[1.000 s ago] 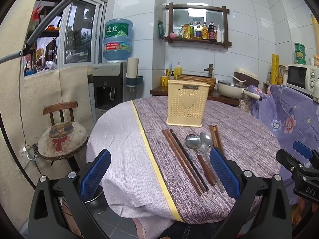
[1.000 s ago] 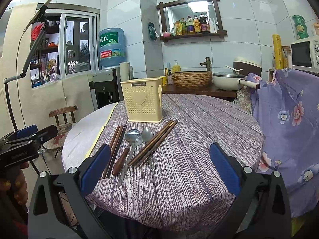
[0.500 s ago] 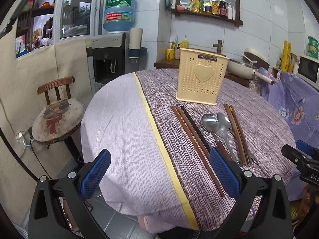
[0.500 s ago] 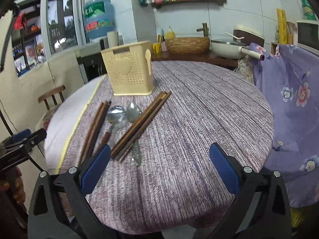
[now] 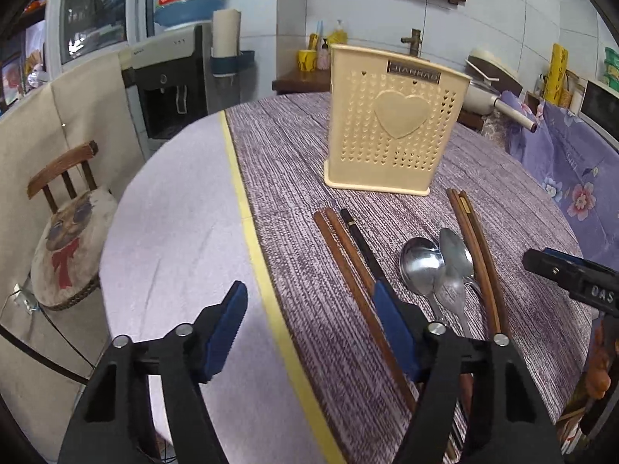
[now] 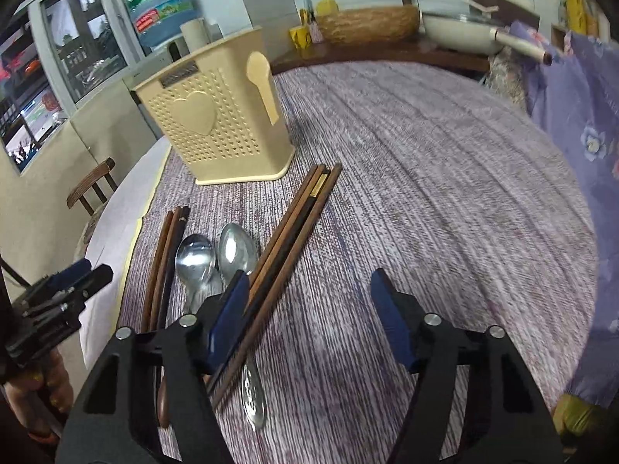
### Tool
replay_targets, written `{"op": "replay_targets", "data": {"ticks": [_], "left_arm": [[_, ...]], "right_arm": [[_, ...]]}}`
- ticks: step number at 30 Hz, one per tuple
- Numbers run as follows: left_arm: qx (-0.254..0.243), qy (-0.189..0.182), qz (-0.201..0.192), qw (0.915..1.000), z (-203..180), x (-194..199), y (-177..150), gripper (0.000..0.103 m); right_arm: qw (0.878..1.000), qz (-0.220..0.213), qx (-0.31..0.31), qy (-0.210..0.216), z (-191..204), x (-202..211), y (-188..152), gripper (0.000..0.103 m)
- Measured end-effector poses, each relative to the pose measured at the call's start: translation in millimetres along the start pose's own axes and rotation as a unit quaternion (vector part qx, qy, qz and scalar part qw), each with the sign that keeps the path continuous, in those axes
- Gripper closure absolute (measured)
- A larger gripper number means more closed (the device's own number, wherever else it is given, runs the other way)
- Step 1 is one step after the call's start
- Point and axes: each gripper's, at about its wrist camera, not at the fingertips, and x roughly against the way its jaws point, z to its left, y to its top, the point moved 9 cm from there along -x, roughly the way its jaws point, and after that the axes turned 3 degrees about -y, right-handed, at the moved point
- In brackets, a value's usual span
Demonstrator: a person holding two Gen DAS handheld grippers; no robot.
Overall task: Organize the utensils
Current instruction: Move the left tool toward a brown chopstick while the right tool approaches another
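Observation:
A cream perforated utensil holder (image 5: 394,123) with a heart stands on the round table; it also shows in the right wrist view (image 6: 220,131). In front of it lie a left bundle of chopsticks (image 5: 348,255), two metal spoons (image 5: 437,266) and a right bundle of chopsticks (image 5: 476,247). My left gripper (image 5: 309,309) is open, low over the table, its right finger over the left chopsticks. My right gripper (image 6: 309,297) is open, its left finger over the right chopsticks (image 6: 294,224); the spoons (image 6: 216,255) lie just left. Both are empty.
The table has a purple woven cloth (image 6: 425,193) and a pale cloth with a yellow stripe (image 5: 247,208) on its left. A wooden chair (image 5: 65,224) stands left of the table. A flowered purple cloth (image 6: 580,116) hangs at the right. A counter with a pan (image 6: 460,27) is behind.
Both grippers have moved forward and down toward the table, so the utensils and holder look larger. Both stay open. Nothing on the table has moved.

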Motion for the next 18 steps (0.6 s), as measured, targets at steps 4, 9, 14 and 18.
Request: {"op": "replay_targets", "data": {"ticks": [4,9,14,18], "left_arm": [[0.021,-0.016,0.022,0.9994,3,-13,2,0.046],[0.03,-0.015,0.029,0.999,6,-22,6,0.048],[0.02,-0.009,0.04,0.999,5,-30,4,0.051],[0.026,-0.011,0.044,0.9986,7,-34,4,0.051]], "right_arm": [[1.0,0.019,-0.015,-0.007,1,-21,15,0.056],[0.999,0.029,-0.018,-0.025,1,-39,28,0.062],[0.998,0.045,-0.024,-0.048,-4,-57,34,0.071],[0.997,0.048,-0.025,-0.055,-5,-64,36,0.072]]}}
